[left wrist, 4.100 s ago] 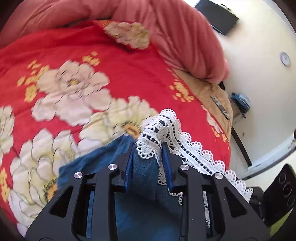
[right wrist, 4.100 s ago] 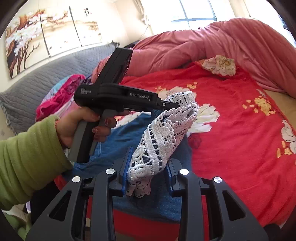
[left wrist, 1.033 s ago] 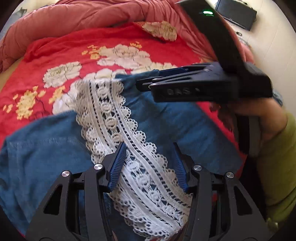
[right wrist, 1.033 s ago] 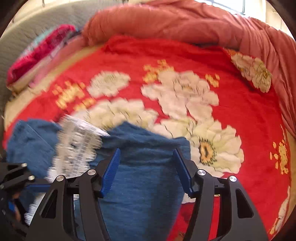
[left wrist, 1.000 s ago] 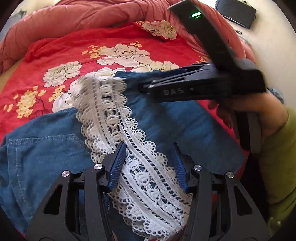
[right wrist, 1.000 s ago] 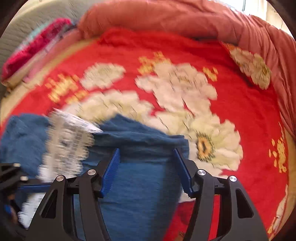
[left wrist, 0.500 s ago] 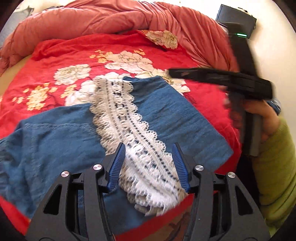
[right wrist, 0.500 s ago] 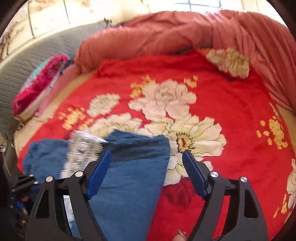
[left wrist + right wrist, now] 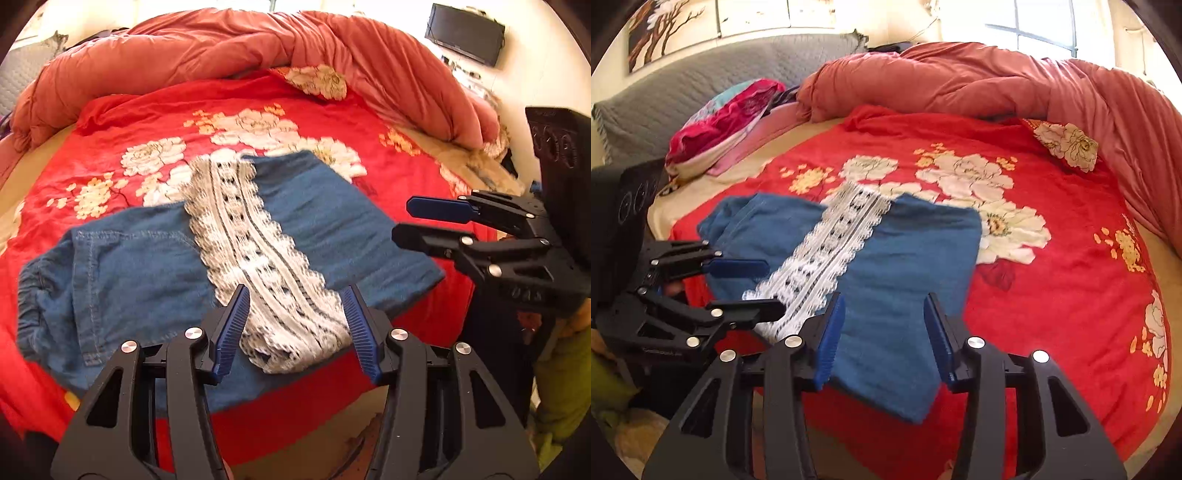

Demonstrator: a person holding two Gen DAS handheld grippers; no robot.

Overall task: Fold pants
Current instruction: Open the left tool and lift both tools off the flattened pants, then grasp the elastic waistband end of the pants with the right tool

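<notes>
Folded blue denim pants (image 9: 140,266) with a scalloped white lace trim (image 9: 258,258) lie flat on a red bedspread (image 9: 155,122) printed with cream flowers. The left gripper (image 9: 295,328) hovers above the lace, jaws spread and empty. The right gripper (image 9: 884,339), jaws just narrowed, pinches nothing. No readable writing.

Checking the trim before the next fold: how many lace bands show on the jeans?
1. A single white lace band runs diagonally across the middle of the folded jeans, from their far edge to the near edge. Another may be hidden under the fold.
</notes>
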